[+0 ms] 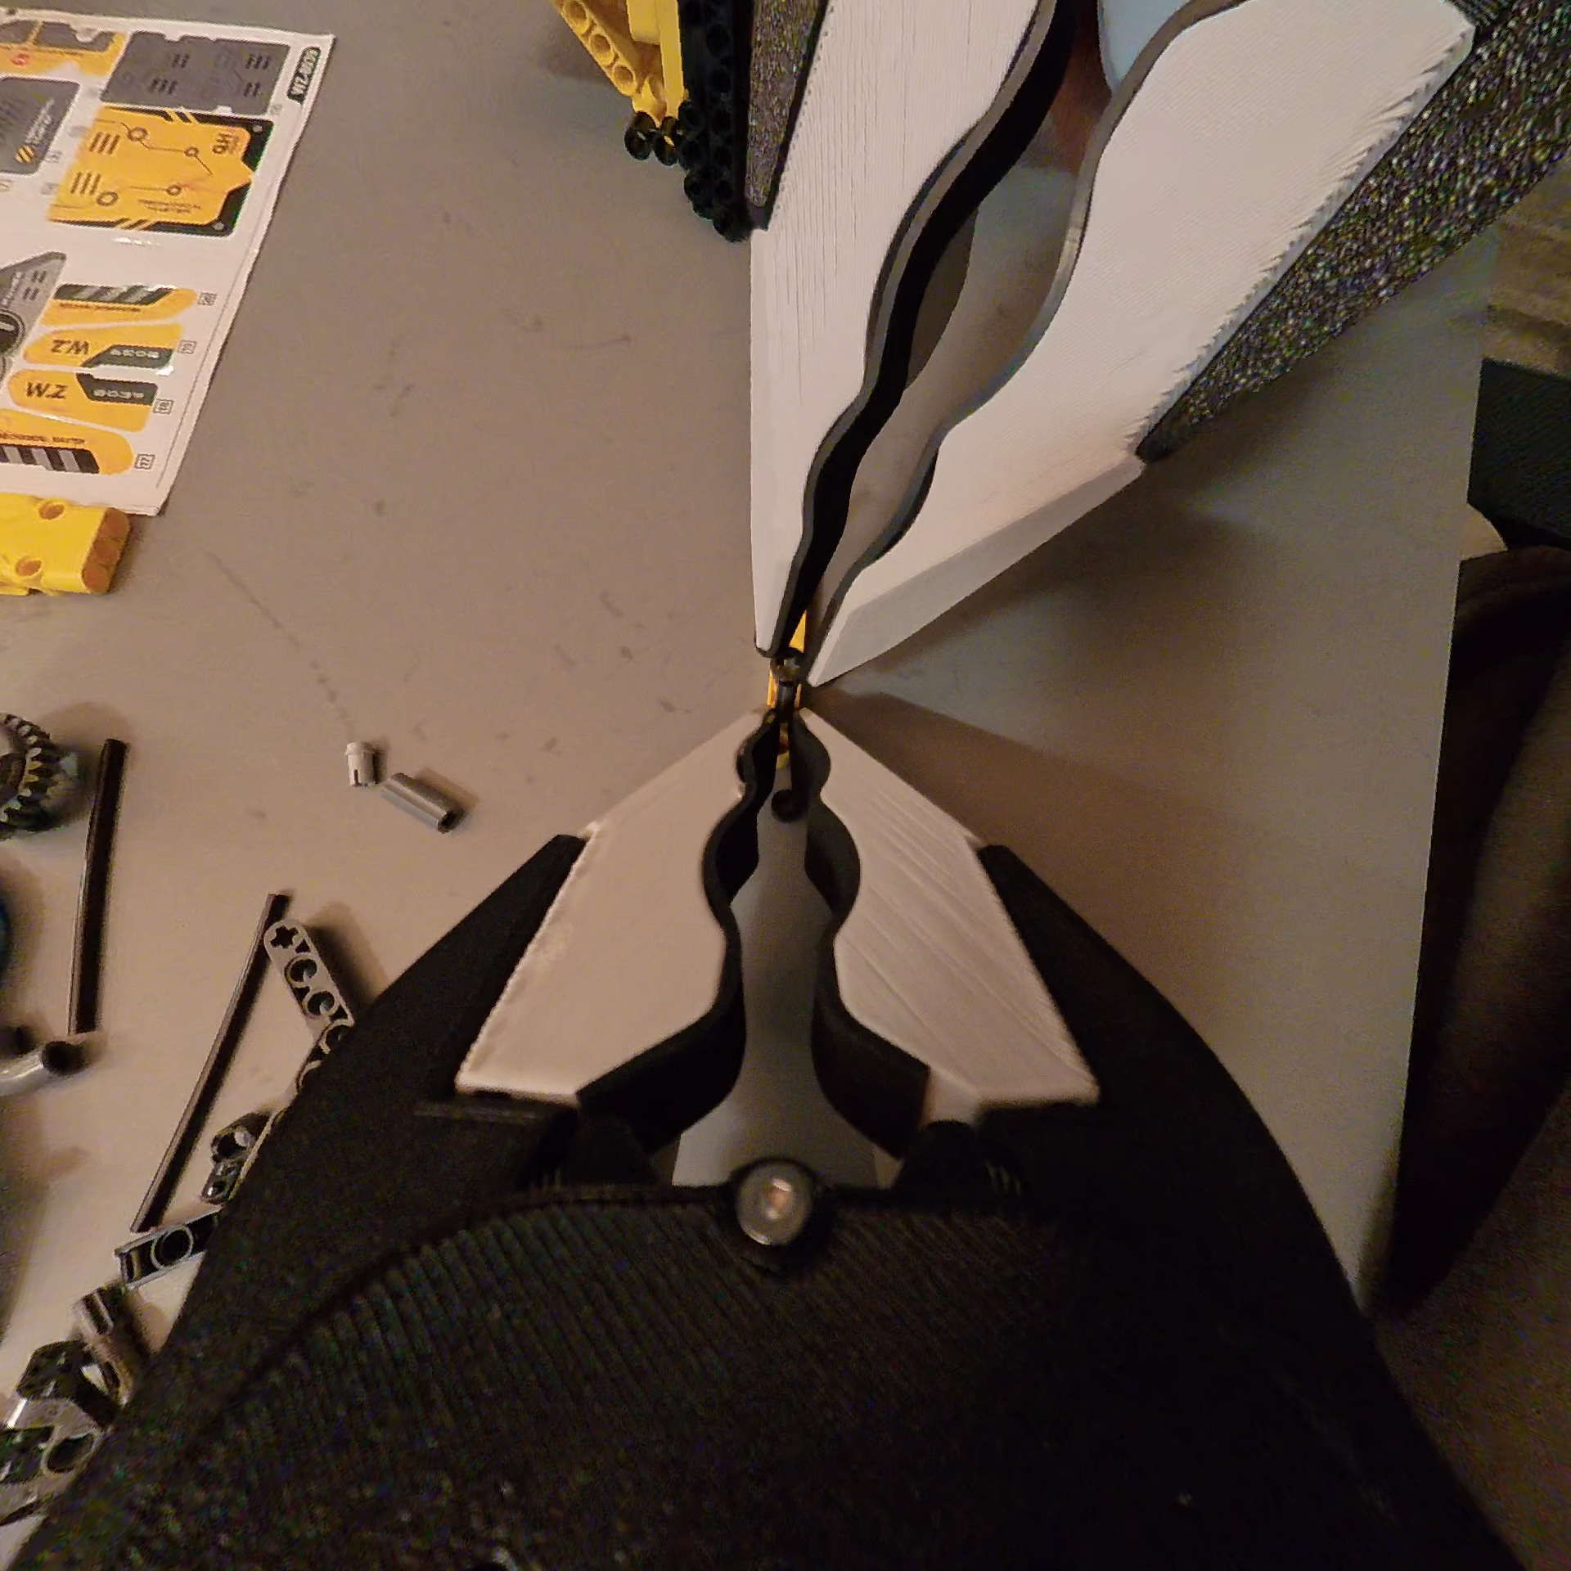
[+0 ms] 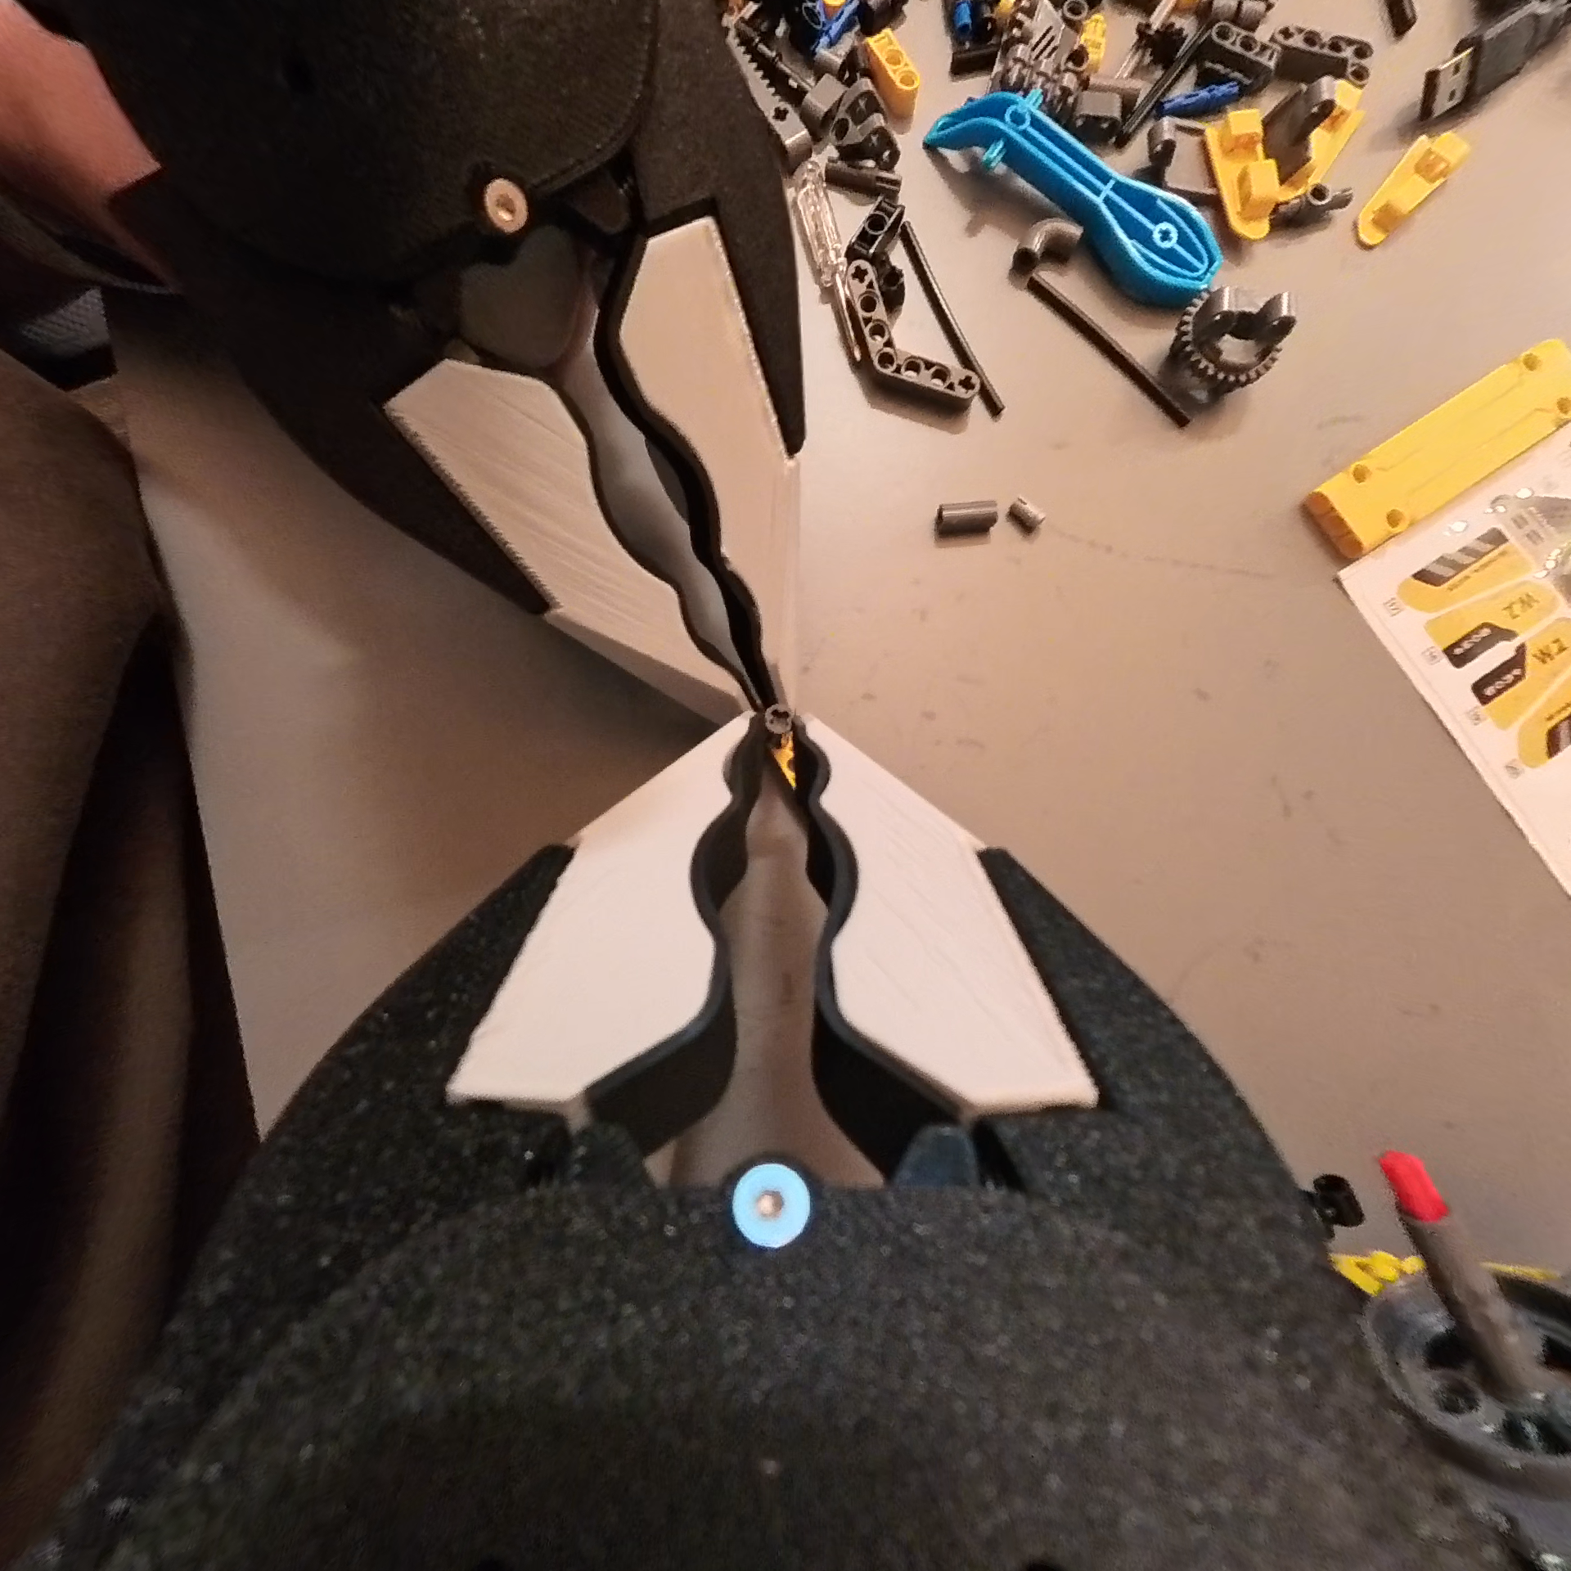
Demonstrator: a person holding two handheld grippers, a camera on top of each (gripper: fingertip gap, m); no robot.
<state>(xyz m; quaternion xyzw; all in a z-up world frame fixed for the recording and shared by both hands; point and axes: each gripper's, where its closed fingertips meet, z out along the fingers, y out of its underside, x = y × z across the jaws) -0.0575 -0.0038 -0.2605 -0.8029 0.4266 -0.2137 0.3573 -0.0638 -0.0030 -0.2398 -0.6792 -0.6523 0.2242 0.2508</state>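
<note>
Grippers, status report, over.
Left gripper and right gripper both shut, tip to tip above table. Small yellow piece and dark pin pinched between them. Nothing between.

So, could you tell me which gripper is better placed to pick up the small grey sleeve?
Probably the left gripper: the grey sleeve lies beside its fingers, farther from the right gripper. Both grippers' jaws are shut on a small yellow piece, though.
</note>
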